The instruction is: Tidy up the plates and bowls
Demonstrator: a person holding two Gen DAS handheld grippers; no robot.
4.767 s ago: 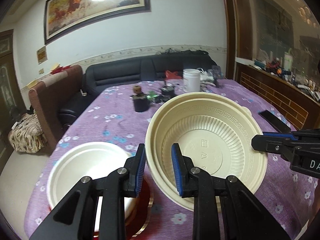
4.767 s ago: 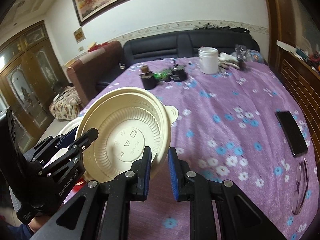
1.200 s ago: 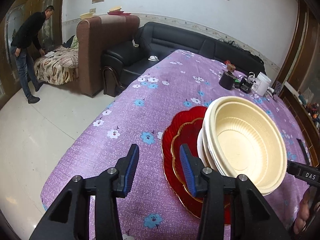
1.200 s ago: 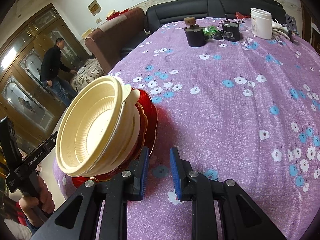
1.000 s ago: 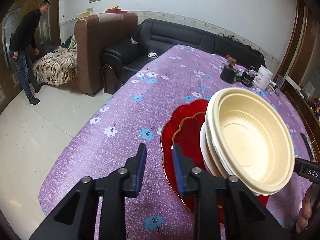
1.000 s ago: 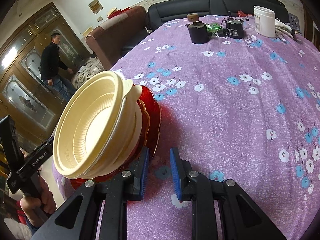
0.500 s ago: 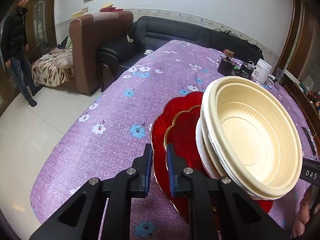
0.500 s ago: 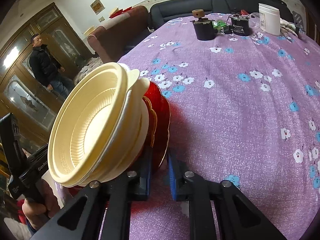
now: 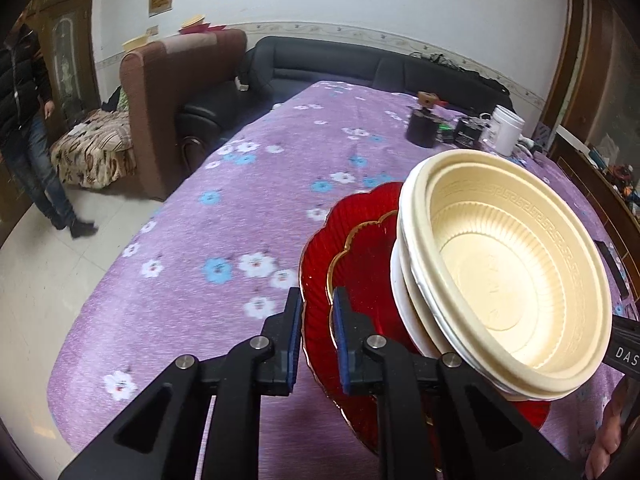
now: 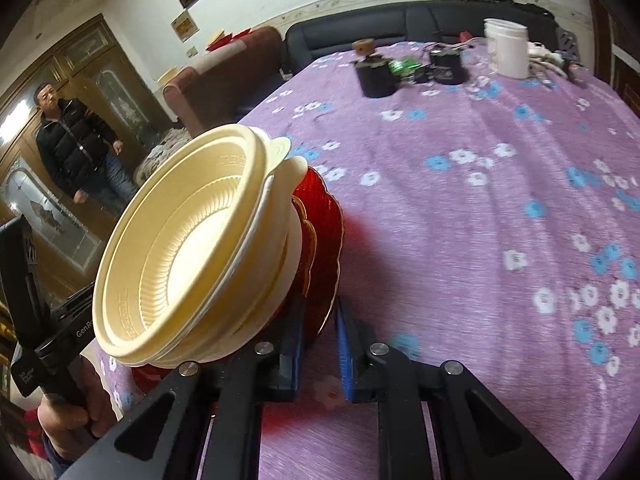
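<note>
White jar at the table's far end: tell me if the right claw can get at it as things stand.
Probably not: the right claw is shut on the red plate carrying the bowls, and the white jar stands far across the table.

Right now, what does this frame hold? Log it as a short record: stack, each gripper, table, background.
stack: cream bowl nested on other cream and white bowls, over a gold-rimmed red plate and a larger red plate
left gripper: shut on the larger red plate's rim
right gripper: shut on the opposite rim
stack state: tilted, seemingly lifted off the tablecloth
table: purple floral tablecloth; black pot, white jar at far end
background: person in dark jacket
</note>
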